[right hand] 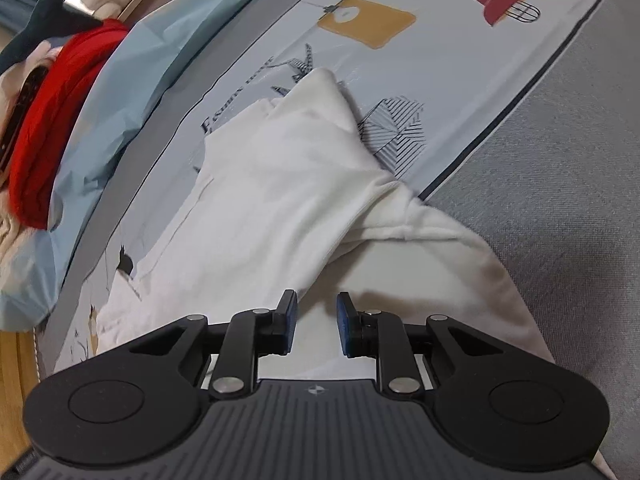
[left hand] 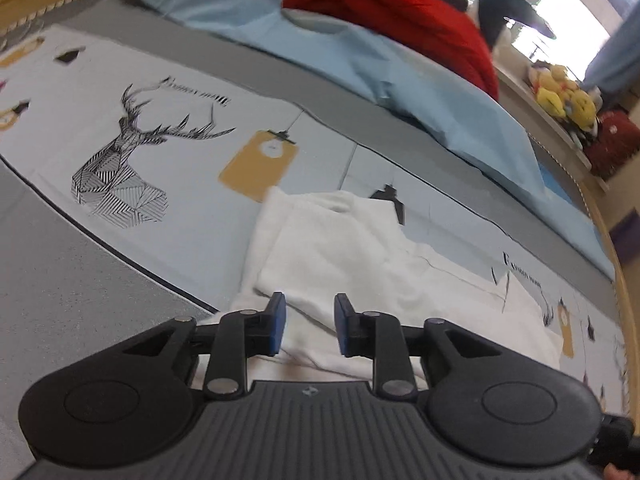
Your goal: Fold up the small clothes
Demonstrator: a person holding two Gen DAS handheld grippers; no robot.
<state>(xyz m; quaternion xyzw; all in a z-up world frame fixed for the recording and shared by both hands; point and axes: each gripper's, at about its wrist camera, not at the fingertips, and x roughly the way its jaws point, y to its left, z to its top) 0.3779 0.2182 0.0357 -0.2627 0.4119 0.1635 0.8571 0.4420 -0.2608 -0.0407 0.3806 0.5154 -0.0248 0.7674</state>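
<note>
With the left gripper (left hand: 309, 322) and right gripper (right hand: 317, 322) both spread and pinching nothing above the half-folded white garment (right hand: 280, 184) on the bed (right hand: 560, 160), its raised flap toward 12 o'clock could slump and undo the fold.

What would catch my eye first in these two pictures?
Probably the white garment, lying rumpled on the printed bedsheet right ahead of both grippers. Next, the red cloth heaped on pale blue fabric at the bed's far edge, and the black deer drawing beside the white garment.
</note>
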